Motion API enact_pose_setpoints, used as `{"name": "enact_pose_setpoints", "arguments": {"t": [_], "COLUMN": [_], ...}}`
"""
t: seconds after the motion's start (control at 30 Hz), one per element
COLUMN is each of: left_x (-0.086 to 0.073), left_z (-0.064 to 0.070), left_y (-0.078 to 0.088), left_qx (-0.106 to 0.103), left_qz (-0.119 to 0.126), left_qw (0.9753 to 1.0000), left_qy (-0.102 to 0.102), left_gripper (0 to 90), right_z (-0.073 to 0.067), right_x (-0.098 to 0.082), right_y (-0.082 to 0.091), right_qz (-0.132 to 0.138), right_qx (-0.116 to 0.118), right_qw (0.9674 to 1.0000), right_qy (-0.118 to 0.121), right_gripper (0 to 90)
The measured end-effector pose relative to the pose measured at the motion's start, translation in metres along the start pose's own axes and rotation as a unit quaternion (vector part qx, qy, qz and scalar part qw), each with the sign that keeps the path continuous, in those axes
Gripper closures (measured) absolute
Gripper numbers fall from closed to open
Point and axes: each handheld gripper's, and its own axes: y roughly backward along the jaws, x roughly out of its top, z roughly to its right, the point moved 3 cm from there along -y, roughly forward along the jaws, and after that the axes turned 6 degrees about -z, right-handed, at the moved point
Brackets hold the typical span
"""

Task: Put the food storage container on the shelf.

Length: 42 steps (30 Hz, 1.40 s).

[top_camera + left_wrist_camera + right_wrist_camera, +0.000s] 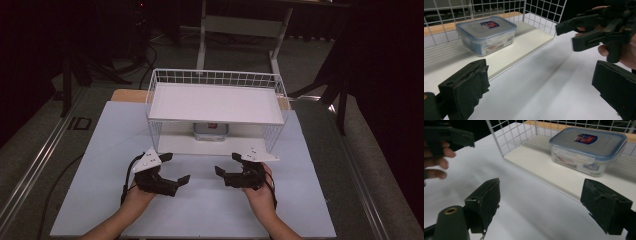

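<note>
A pale grey-white tabletop [210,205] carries everything, and toward its far side stands a white wire shelf rack [215,102] with a flat white upper deck and a white lower board. Inside the rack, on that lower board and set well back under the upper deck, sits a clear plastic food container with a blue-rimmed snap lid [486,33], upright and closed, with some contents dimly visible through its wall. Both hands rest in front of the rack's open side, apart from it. The left gripper [177,167] has its black jaws spread wide with nothing between them; the right gripper [225,165] likewise stands released and empty, its jaws aimed roughly toward the container. Judging by this layout, the container is either already stowed on the shelf or not yet fetched; the pictures cannot settle which, and neither tool touches it
</note>
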Motion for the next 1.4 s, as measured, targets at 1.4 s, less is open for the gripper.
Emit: {"name": "enact_pose_setpoints", "arguments": {"t": [1.4], "left_x": [-0.038], "left_z": [-0.019], "left_y": [0.051], "left_qx": [0.051], "left_qz": [-0.003], "left_qw": [0.9977], "left_qy": [0.044], "left_gripper": [1.5], "right_z": [0.019], "right_x": [-0.046], "right_y": [0.093], "right_qz": [0.027], "right_qx": [-0.016], "right_qw": [0.9994], "right_qy": [0.015], "right_gripper": [17.2]}}
